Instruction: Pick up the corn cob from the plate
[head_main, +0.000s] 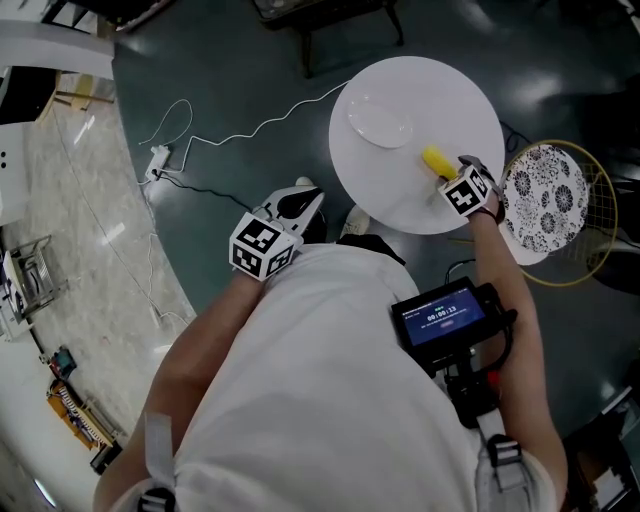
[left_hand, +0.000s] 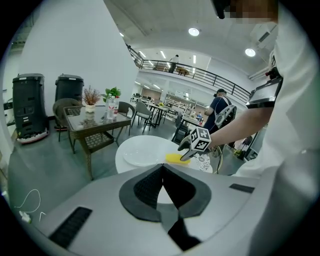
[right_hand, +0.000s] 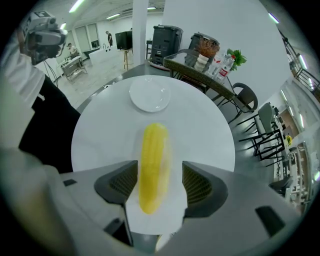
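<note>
A yellow corn cob (head_main: 437, 161) lies on the round white table (head_main: 440, 90), not on the empty white plate (head_main: 382, 123), which sits farther back. My right gripper (head_main: 447, 172) points steeply down over the cob. In the right gripper view the corn cob (right_hand: 154, 165) lies lengthwise between the jaws. They stand open, with a gap on its right side. The plate (right_hand: 149, 96) lies beyond it. My left gripper (head_main: 305, 200) hangs off the table's near left, shut and empty; its tips (left_hand: 162, 166) meet.
A round patterned top (head_main: 545, 195) on a wire frame stands right of the table. A white cable (head_main: 230, 135) runs across the dark floor at left. A screen device (head_main: 445, 315) hangs at the person's chest. A glass-topped table (right_hand: 200, 65) with bottles stands beyond.
</note>
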